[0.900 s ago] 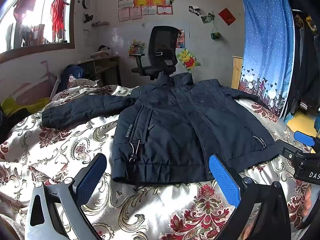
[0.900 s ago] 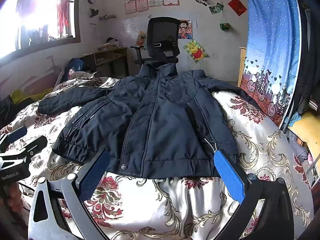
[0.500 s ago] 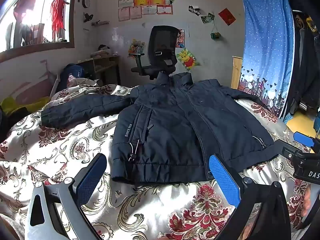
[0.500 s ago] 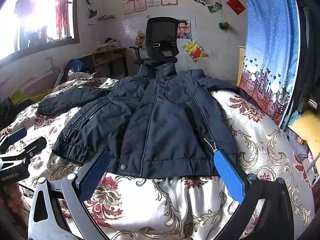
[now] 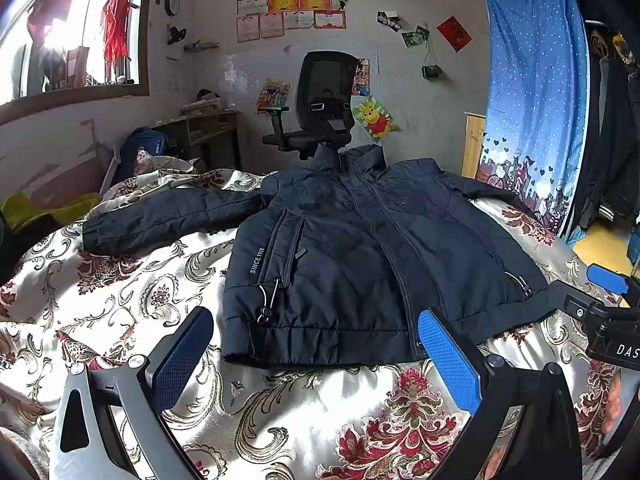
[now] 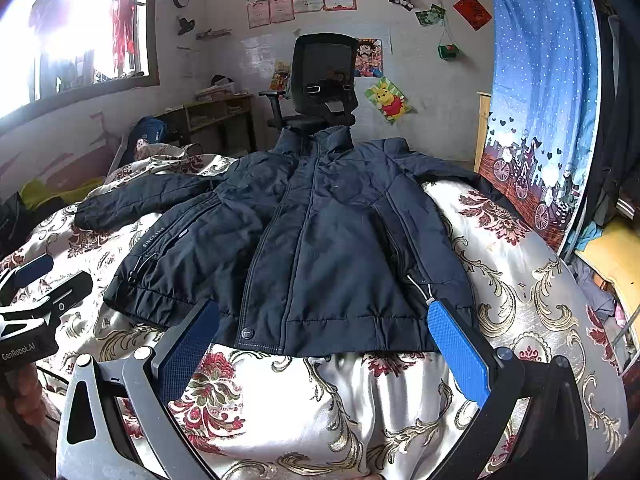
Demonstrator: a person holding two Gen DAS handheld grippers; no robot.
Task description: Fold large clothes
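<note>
Nothing has moved; jacket right sleeve hangs off bed.

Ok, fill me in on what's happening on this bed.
A person holds a two-finger gripper in each hand over a dark navy jacket spread flat, front up, on a floral bedspread. The left gripper and right gripper both hover near the jacket's hem with jaws wide open, touching nothing. One sleeve lies stretched out to the side. No fold has been made yet.
</note>
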